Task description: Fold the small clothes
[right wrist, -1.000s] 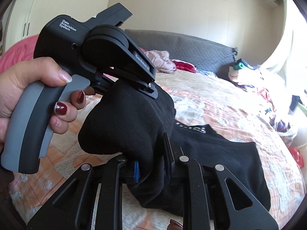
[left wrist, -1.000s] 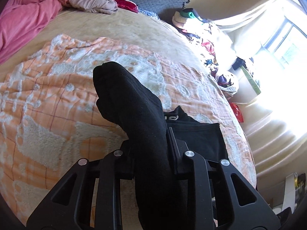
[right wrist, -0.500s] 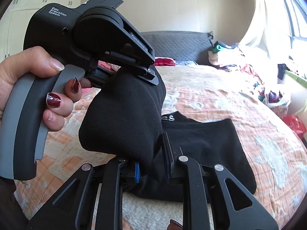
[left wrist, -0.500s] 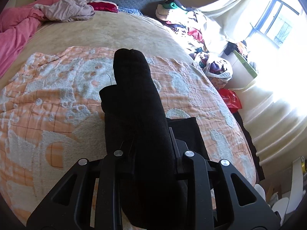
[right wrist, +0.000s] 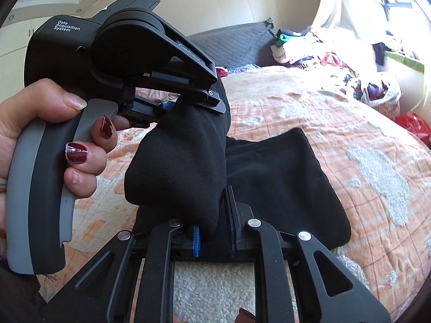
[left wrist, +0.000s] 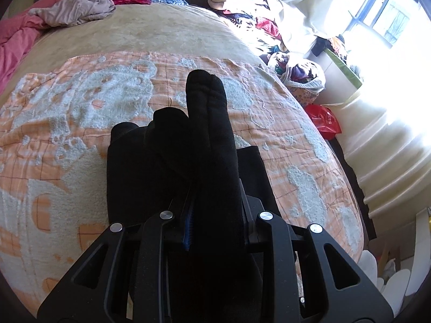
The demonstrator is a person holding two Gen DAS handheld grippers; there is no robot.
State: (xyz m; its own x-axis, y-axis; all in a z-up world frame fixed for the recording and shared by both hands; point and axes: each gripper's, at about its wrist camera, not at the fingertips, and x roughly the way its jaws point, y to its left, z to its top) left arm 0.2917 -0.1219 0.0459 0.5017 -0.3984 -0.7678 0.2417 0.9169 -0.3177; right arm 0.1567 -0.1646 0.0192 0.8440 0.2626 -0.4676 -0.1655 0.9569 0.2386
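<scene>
Together, left tongs (left wrist: pixel 215 210) and right tongs (right wrist: pixel 212 231) clench one black sock (right wrist: pixel 183 167).

The left gripper (left wrist: pixel 215 210) clamps a black sock (left wrist: pixel 207 123) above seemingly folded black cloth (left wrist: pixel 129 172).

orange patterned blanket (left wrist: pixel 80 123), pink bedding (left wrist: pixel 16 37), red bag (left wrist: pixel 324 121)

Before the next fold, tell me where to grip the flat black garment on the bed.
Grip the flat black garment at its far corner, coming in low from the window side. That edge lies flat and bare on the orange blanket, while the held black sock hangs over the near end.
</scene>
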